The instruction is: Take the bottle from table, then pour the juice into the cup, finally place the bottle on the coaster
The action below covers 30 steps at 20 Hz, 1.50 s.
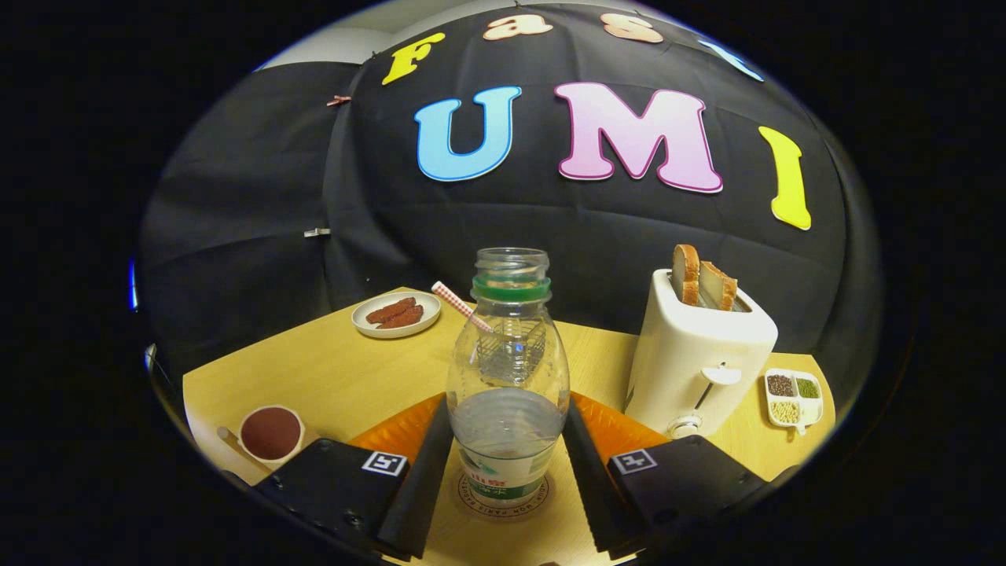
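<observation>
bottle (508, 369) clear, green neck ring | toaster (695, 358) cream | straw (462, 306) red-white checked | table (338, 377) yellow wood

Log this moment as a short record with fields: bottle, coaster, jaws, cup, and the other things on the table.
bottle: clear, uncapped bottle with a green neck ring, upright, a little liquid in its lower part
coaster: round coaster under the bottle's base
gripper: gripper with jaws flanking the bottle's lower body; firm contact cannot be confirmed
cup: white cup of dark drink, beside the left finger
toaster: white toaster with two bread slices, beyond the right finger
plate: plate of reddish-brown pieces, far side of the table
dish: divided dish of grains, past the toaster
</observation>
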Motion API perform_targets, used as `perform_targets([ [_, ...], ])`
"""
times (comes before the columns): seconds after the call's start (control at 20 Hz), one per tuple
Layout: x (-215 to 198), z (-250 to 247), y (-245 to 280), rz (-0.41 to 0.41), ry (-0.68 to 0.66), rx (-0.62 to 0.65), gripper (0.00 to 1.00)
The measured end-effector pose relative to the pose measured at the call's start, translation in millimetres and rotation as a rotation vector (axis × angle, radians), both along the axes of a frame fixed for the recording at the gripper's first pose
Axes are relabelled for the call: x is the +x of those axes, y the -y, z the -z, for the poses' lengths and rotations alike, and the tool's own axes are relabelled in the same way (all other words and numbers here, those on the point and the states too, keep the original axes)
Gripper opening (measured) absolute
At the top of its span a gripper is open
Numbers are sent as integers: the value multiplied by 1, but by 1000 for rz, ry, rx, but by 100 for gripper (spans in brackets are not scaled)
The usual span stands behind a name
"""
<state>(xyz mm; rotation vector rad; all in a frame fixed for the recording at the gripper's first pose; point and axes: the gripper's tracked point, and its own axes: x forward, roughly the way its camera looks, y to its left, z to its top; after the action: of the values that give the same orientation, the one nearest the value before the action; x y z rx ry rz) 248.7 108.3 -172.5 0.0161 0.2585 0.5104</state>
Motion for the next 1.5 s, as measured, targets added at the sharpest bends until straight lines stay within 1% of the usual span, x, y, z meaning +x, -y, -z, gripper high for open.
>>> perform_targets([
  [0.15,-2,2,0,-9,16,-7,79],
  [0.35,-12,13,2,-11,-25,-19,81],
  [0.4,-12,14,3,-8,-32,-17,88],
  [0.5,-10,11,8,10,-38,-13,98],
  [0.7,-17,6,17,37,-63,1,98],
  [0.9,-33,-6,29,45,-53,-5,98],
  [1.05,-47,-27,38,40,-25,-8,98],
  [1.2,-61,-61,49,54,17,3,98],
  [1.3,-69,-87,61,73,62,-13,98],
  [1.35,-72,-101,69,93,87,-23,97],
  [1.5,-88,-138,104,211,120,-22,97],
])
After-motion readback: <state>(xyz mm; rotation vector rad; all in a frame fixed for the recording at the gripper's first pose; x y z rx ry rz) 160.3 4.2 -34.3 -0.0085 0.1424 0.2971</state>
